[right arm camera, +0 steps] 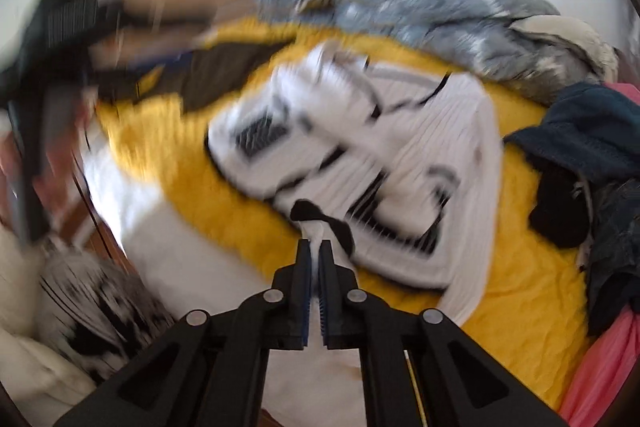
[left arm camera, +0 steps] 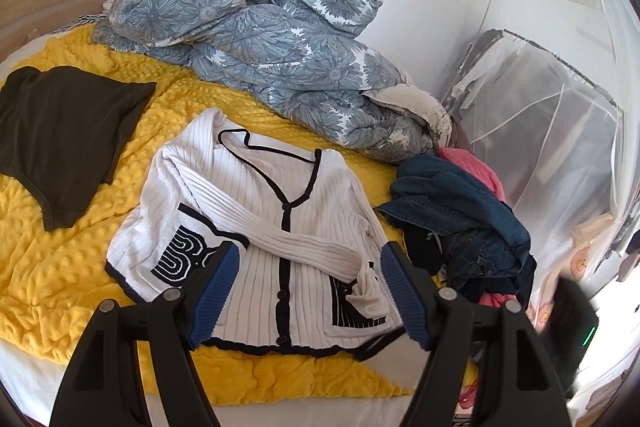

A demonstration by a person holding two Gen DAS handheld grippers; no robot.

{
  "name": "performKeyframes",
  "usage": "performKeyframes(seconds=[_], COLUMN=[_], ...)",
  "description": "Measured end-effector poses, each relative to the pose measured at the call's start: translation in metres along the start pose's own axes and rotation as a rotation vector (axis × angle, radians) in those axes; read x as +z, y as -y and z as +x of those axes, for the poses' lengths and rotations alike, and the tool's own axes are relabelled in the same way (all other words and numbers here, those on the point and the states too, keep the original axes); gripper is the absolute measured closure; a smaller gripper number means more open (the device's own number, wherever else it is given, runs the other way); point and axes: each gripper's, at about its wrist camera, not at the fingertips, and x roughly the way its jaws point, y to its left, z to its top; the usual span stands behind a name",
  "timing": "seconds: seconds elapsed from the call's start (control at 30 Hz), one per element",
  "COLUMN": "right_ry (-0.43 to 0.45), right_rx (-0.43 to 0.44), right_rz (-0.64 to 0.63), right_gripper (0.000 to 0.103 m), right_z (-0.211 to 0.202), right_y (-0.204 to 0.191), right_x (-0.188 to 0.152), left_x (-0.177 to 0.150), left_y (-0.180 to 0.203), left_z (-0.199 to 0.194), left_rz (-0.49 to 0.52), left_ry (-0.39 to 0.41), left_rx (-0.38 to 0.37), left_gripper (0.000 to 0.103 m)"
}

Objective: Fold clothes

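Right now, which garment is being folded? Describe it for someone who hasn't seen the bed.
On the yellow blanket, in front of the blue floral duvet, lies a white ribbed cardigan. Only it has black trim and buttons; the dark top and the jeans beside it are plain.

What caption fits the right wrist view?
Right gripper, jaws shut on the white cardigan's hem, over the yellow blanket.

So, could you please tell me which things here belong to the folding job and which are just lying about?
In the job:
- white cardigan, hem pinched in the right gripper
- left gripper, open above it
- dark green top
- denim heap

Lying about:
- floral duvet
- yellow blanket
- garment rack
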Motion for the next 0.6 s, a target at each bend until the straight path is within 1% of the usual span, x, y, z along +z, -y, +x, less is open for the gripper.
performKeyframes(seconds=[0.13,0.23,0.27,0.37,0.5,0.6], right_ry=[0.106,0.163,0.170,0.181,0.165,0.151], right_rx=[0.018,0.027,0.046,0.065,0.099,0.166], right_rz=[0.041,0.047,0.049,0.042,-0.015,-0.043], right_gripper=[0.100,0.100,0.100,0.100,0.100,0.100], right_z=[-0.041,-0.062,-0.064,-0.061,-0.037,-0.017], right_y=[0.033,0.050,0.053,0.051,0.030,0.013], right_x=[0.052,0.100,0.118,0.155,0.201,0.232], left_x=[0.002,0.005,0.006,0.009,0.012,0.014], left_y=[-0.004,-0.011,-0.013,-0.023,-0.041,-0.055], left_z=[-0.001,-0.003,-0.004,-0.007,-0.012,-0.020], left_rz=[-0.009,-0.031,-0.039,-0.061,-0.099,-0.125], left_ry=[0.003,0.016,0.020,0.029,0.042,0.066], left_rx=[-0.001,-0.003,-0.004,0.002,0.010,0.022], left_gripper=[0.027,0.027,0.027,0.027,0.027,0.027])
